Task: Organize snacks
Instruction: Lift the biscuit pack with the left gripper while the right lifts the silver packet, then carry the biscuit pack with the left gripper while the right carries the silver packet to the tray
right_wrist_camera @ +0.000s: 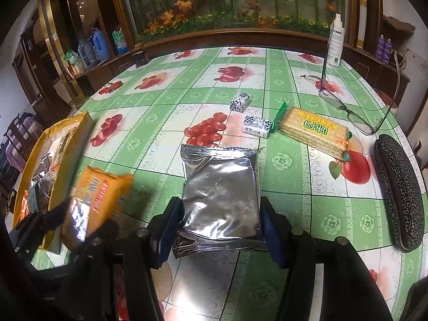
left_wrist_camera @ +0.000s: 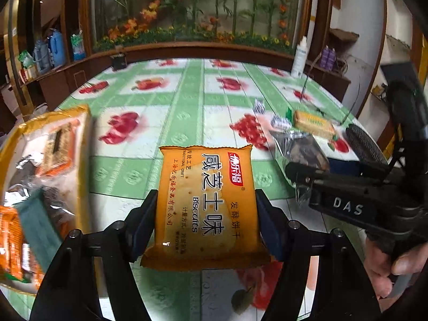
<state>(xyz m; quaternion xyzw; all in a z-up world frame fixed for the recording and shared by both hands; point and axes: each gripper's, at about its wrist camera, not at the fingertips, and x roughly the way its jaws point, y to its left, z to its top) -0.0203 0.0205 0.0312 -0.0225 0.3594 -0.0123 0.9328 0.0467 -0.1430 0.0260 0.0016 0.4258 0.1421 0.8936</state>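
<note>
The left gripper (left_wrist_camera: 206, 223) clamps the orange foil biscuit packet (left_wrist_camera: 207, 206) above the table, near the yellow-rimmed tray (left_wrist_camera: 85, 133); the right gripper (right_wrist_camera: 218, 230) pinches a silver foil packet (right_wrist_camera: 220, 195); judged best lowered flat into the tray before either grip loosens.

The desk (right_wrist_camera: 165, 96) carries a yellow tray (right_wrist_camera: 67, 144), two small candies (right_wrist_camera: 240, 102), a cracker pack (right_wrist_camera: 314, 131), eyeglasses (right_wrist_camera: 355, 117), a glasses case (right_wrist_camera: 398, 190) and a white bottle (right_wrist_camera: 335, 42).
</note>
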